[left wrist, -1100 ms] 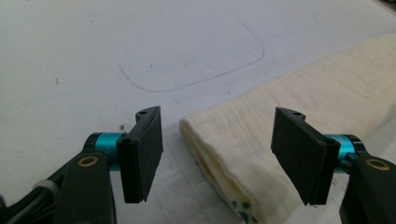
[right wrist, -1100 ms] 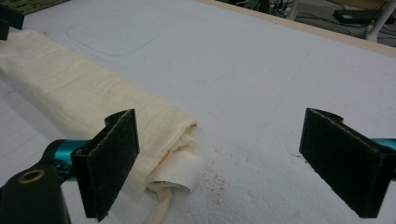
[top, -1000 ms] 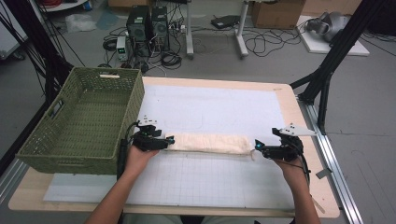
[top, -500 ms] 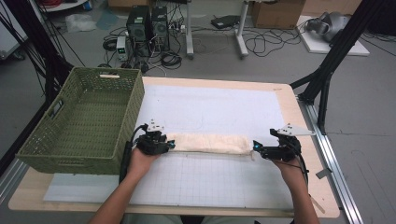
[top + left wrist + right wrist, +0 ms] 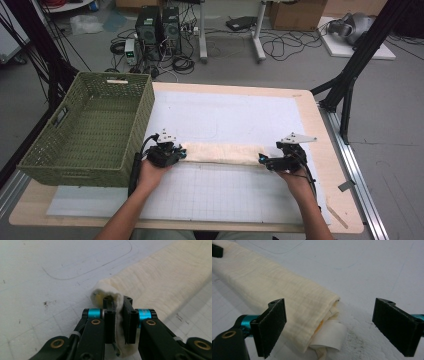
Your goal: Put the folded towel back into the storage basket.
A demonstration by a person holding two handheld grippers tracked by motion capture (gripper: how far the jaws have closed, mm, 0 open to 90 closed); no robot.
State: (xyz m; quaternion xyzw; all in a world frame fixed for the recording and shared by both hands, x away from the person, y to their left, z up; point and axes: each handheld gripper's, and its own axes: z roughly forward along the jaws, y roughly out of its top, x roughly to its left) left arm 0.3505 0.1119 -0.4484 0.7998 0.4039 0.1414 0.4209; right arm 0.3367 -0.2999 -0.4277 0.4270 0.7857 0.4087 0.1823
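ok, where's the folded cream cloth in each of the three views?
High view: cloth lies as a long strip across the middle of the white mat, between the two grippers.
Left gripper view: its near end is pinched between the closed jaws at bottom centre; the rest runs to the upper right.
Right gripper view: it runs from the upper left to an end between the open jaws.
Shared landmark: the white mat under the cloth.

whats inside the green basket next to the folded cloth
The green basket shows bare woven floor inside, no items. Its near wall hides the strip of floor just behind it.
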